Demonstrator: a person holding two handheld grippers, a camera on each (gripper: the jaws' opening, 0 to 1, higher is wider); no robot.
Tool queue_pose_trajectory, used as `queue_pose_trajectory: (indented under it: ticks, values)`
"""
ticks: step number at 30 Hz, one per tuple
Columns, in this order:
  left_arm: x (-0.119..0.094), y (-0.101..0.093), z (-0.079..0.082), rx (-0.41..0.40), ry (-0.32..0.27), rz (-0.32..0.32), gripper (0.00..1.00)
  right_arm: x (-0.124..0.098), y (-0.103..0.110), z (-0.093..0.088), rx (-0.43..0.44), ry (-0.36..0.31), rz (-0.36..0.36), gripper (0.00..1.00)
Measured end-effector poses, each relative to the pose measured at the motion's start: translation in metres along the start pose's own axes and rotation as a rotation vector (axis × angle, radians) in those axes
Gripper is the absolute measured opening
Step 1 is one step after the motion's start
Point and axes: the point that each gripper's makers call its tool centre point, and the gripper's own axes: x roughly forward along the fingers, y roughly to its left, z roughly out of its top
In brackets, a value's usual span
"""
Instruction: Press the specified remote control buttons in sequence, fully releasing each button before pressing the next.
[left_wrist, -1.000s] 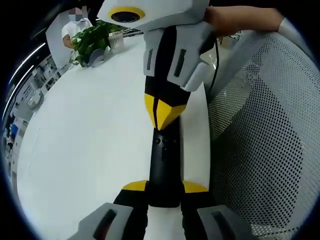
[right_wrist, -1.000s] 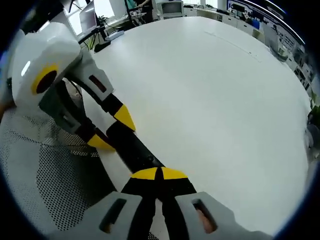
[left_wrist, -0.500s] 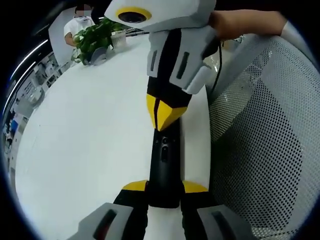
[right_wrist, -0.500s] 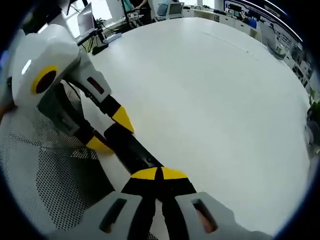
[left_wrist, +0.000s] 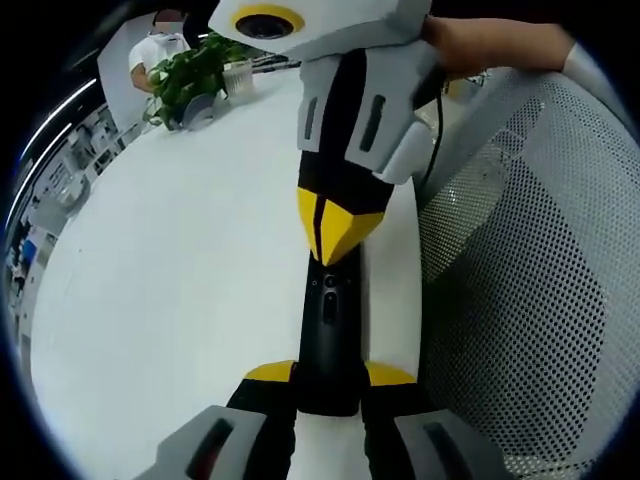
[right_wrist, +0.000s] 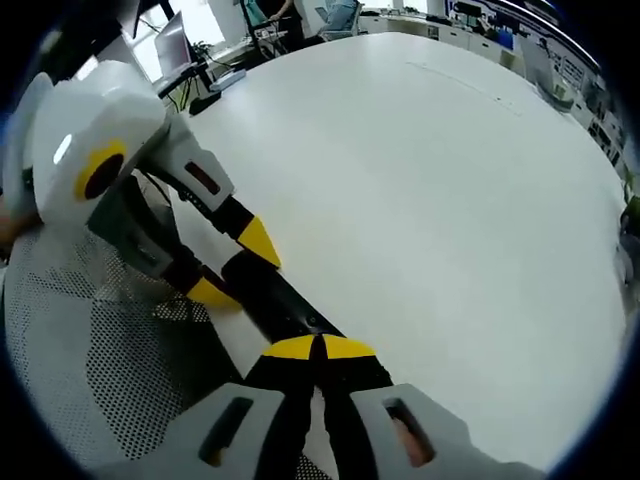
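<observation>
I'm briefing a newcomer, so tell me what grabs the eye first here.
A slim black remote stands out, clamped at its near end by the left gripper at the white table's edge. The right gripper, jaws closed, points its yellow tips at the buttons. A mesh chair back looms beside them.

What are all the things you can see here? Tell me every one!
remote control: one, black, long and slim, lying near the table's edge, clamped at one end by the left gripper.
table: one, white, wide, under the remote.
mesh chair: one, pale grey with small holes, beside the table's edge.
potted plant: one, green leaves, at the far end of the table in the left gripper view.
monitors and desks: several, dark, far behind the table in the right gripper view.
left gripper: one, grey, black and yellow, jaws around the remote's near end.
right gripper: one, same colours, jaws closed together, yellow tips on the remote's top.
hand: one, holding the right gripper.
</observation>
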Motion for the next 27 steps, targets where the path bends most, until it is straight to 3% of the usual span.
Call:
queue_pose_trajectory:
  ticks: [7,27]
  values:
    - [-0.0003,-0.0002,0.0004,-0.005,0.002,0.001,0.24,0.0024,0.0052,-0.004,-0.015,0.026,0.022,0.0]
    - [-0.0005,-0.0001,0.002,-0.021,-0.001,0.004,0.25,0.0044,0.0063,-0.0033,-0.121,0.039,-0.033,0.0]
